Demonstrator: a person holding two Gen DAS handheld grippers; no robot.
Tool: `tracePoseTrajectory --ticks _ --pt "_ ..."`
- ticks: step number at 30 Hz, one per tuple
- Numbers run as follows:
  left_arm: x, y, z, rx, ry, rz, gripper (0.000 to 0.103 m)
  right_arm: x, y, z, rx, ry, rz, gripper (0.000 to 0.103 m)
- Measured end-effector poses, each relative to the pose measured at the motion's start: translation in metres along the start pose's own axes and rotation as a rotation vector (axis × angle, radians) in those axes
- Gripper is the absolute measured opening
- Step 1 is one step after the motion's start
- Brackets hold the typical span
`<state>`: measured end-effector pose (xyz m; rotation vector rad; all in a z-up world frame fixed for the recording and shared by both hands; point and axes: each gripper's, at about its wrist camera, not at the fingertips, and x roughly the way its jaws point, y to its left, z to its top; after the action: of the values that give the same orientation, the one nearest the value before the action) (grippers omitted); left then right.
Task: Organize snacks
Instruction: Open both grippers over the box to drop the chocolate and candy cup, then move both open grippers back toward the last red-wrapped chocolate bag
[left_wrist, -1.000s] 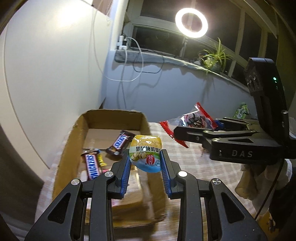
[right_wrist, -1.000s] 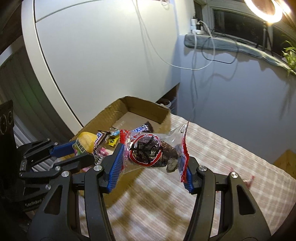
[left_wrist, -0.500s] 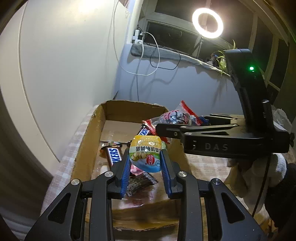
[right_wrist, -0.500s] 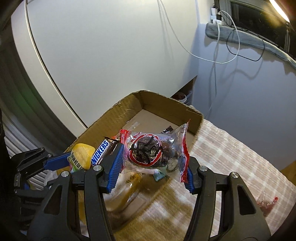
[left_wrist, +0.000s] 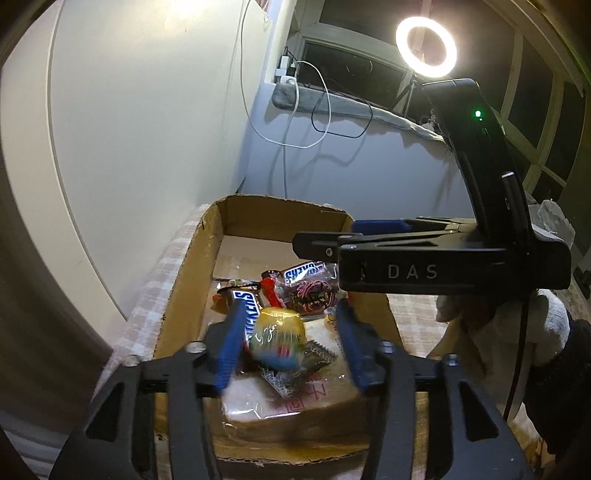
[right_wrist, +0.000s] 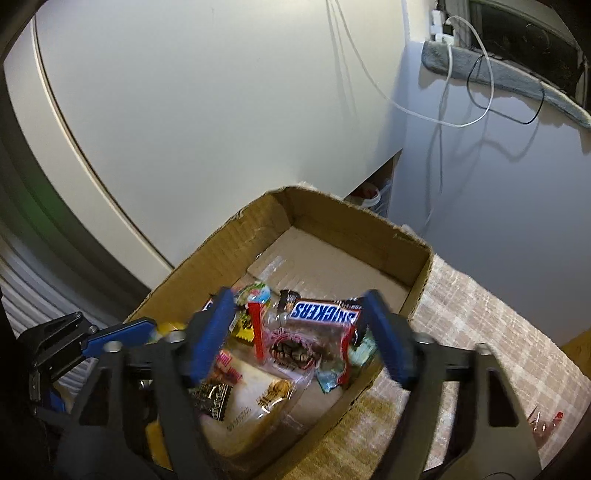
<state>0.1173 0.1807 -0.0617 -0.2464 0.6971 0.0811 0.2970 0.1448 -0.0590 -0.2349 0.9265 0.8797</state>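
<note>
Both tools hang over the cardboard box (left_wrist: 192, 266), and both are letting go. A second ago the left tool (left_wrist: 288, 341) pinched the yellow pouch (left_wrist: 277, 341) between its blue pads and the right tool (right_wrist: 299, 332) clamped the clear red-ended bag (right_wrist: 299, 349); now the jaws of each are opening. The pouch shows blurred between the left pads with a gap on either side, so it looks free and on its way down onto the flat packets (left_wrist: 291, 402) at the near end of the box. The clear bag has left the right tool's pads and lies in the box just under them, against a Snickers bar (right_wrist: 323, 312), with a second Snickers (left_wrist: 247, 302) further left. Seen from the left wrist, the right tool reaches in from the right above the box, a gloved hand (left_wrist: 517, 325) behind it. This reads as the drop at the end of a carry: two more snacks join the pile, which crowds the near half while the far floor of the box stays bare cardboard. One red-wrapped sweet (right_wrist: 546, 424) remains on the checked cloth (right_wrist: 480, 332) to the right of the box, so the job is probably not finished. The sensible next move is to lift both tools straight up, clear of the box walls.
</note>
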Motion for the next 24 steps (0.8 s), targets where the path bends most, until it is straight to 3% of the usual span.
tracePoseTrajectory --ticks 5,24 --pt "-0.002 -0.001 0.001 0.0 -0.01 0.007 0.06 -0.007 -0.004 0.001 0.019 -0.024 -0.024 0.09" --pt "-0.022 -0.039 0.001 0.044 -0.048 -0.03 0.06 -0.071 -0.026 -0.023 0.062 -0.085 -0.079 0.091"
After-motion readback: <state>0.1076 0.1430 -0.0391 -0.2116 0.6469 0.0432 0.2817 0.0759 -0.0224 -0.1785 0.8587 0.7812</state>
